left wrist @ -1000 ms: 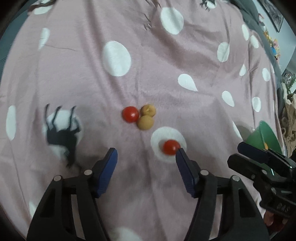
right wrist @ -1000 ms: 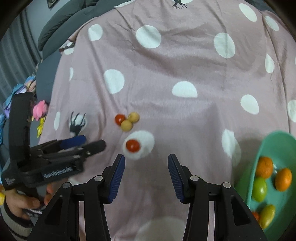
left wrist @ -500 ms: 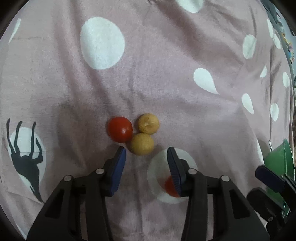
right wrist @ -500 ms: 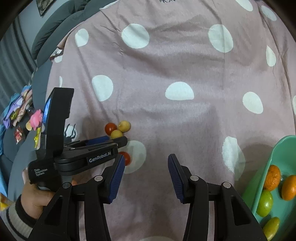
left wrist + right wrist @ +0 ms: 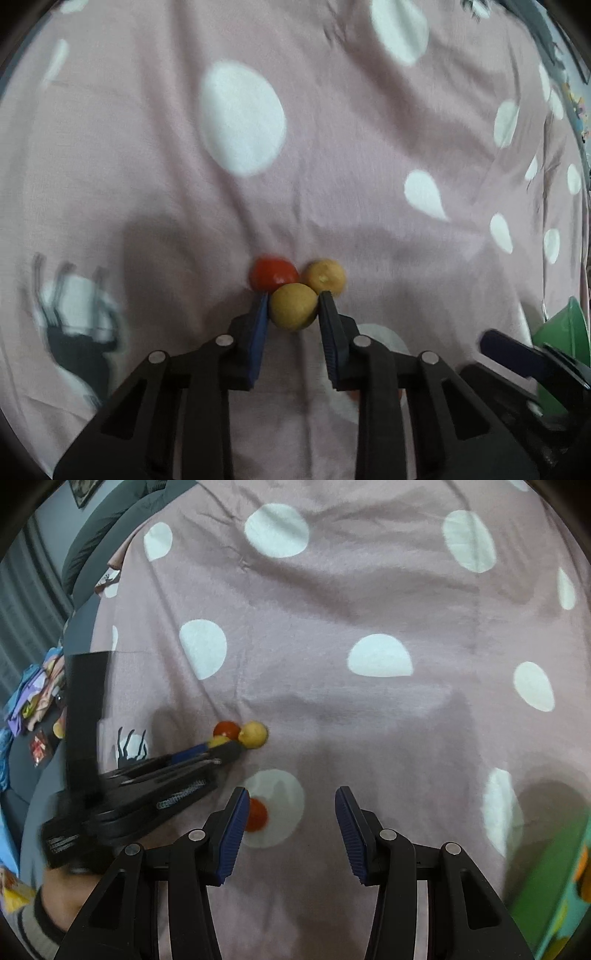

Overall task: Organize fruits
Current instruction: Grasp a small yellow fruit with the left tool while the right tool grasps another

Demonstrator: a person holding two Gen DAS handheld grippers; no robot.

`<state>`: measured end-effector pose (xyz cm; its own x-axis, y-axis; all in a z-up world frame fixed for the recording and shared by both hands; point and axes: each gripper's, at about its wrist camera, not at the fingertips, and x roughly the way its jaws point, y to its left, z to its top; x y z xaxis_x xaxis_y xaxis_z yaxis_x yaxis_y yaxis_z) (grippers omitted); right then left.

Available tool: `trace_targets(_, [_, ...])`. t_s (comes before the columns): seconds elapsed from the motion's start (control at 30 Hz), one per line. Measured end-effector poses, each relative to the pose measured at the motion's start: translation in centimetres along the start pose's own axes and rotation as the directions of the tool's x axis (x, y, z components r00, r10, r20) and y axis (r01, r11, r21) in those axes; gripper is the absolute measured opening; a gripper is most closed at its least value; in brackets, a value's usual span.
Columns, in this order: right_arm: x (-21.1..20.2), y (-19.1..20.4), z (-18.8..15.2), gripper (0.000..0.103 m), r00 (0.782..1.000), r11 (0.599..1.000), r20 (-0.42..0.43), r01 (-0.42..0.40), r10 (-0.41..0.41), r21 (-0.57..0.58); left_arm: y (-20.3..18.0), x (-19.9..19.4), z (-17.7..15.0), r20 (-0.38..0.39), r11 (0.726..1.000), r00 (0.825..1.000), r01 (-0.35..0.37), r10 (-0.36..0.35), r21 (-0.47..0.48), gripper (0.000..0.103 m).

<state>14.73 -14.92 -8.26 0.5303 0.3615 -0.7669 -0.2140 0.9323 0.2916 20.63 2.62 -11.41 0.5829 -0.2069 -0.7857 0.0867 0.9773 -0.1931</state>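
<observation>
A round yellow fruit [image 5: 293,310] lies on the pink dotted bedspread, and my left gripper [image 5: 293,295] has its jaws closing on it, with the blue pads pressing both its sides. A red tomato [image 5: 273,273] and a second yellow fruit [image 5: 325,277] touch it from behind. In the right wrist view the left gripper [image 5: 221,749] reaches into that same cluster. My right gripper [image 5: 291,794] hangs open over the cloth with nothing between its fingers. Another red tomato [image 5: 256,814] lies on a white dot just beside its left finger [image 5: 236,819].
A green bowl [image 5: 546,886] with orange and green fruit sits at the right edge, and its rim [image 5: 561,332] shows in the left wrist view. A hand [image 5: 62,897] in a striped cuff holds the left gripper. Grey bedding and colourful clutter lie beyond the bed's left side.
My left gripper moved forward to the fruit cluster and its jaws narrowed from wide apart onto the near yellow fruit. The right gripper drifted forward toward the lone tomato, jaws unchanged.
</observation>
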Motion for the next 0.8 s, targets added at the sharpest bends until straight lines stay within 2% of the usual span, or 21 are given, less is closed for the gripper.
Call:
trace_targets(0.07, [0.6, 0.3, 0.5, 0.049, 1.000, 1.000, -0.001, -0.007, 0.007, -0.005, 0.6, -1.3, 0.4, 0.031, 1.000, 1.000, -0.003, 0.003, 0.004, 0.027])
trace_targets(0.3, [4.9, 2.7, 2.4, 0.049, 0.999, 0.997, -0.052, -0.020, 0.016, -0.073, 2.8, -2.3, 1.3, 0.043, 1.000, 0.999, -0.006, 0.008, -0.029, 0.027])
trace_targets(0.63, [9.0, 4.5, 3.4, 0.048, 0.993, 0.987, -0.103, 0.046, -0.063, -0.154, 3.7, -3.0, 0.6, 0.042, 0.999, 0.999, -0.010, 0.011, -0.031, 0.027])
trace_targets(0.67, [9.2, 4.7, 3.4, 0.047, 0.993, 0.985, -0.095, 0.055, -0.072, -0.166, 3.8, -3.1, 0.6, 0.043, 0.999, 0.999, -0.011, 0.012, -0.032, 0.027])
trace_targets(0.8, [9.7, 5.1, 3.6, 0.030, 0.992, 0.979, -0.082, 0.081, -0.098, -0.188, 4.1, -3.2, 0.4, 0.041, 0.999, 0.999, -0.015, 0.016, -0.032, 0.027])
